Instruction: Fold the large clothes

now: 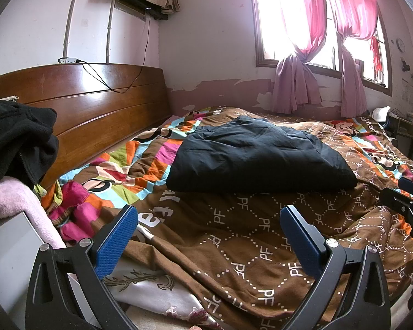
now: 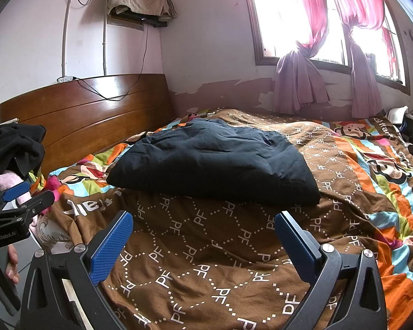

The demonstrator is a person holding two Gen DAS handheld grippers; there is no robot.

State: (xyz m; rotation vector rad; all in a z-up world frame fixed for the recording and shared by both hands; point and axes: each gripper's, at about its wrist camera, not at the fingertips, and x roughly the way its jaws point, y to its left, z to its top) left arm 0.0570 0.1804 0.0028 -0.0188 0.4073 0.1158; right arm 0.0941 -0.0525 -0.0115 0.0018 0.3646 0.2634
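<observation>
1. Hovering over the bed, the left tongs (image 1: 208, 240) have their blue pads spread wide with nothing between them, just brown quilt below.
2. Same deal for the right tongs (image 2: 202, 243): wide apart, holding nothing, touching nothing.
3. The big dark garment (image 1: 257, 155) lies in a puffy, roughly folded bundle in the middle of the bed, beyond both tongs and not in contact with either.
4. It sits on a quilt (image 1: 275, 236) that's brown with white "PF" lettering plus bright stripes and cartoon monkey faces.
5. Room stuff: wooden headboard (image 1: 96, 101) on the left with a cable draped over it, pink curtains (image 1: 300, 24) tied up at a bright window, paint peeling low on the wall.
6. Left view only: the right tongs poke in at the right edge, and a white floral sheet (image 1: 154, 291) peeks out under the quilt.
7. Right view only: the left tongs show from the side at the left edge, with a hand (image 2: 12, 264) gripping the handle. A black clothes pile (image 2: 13, 145) over something pink sits beside it.
</observation>
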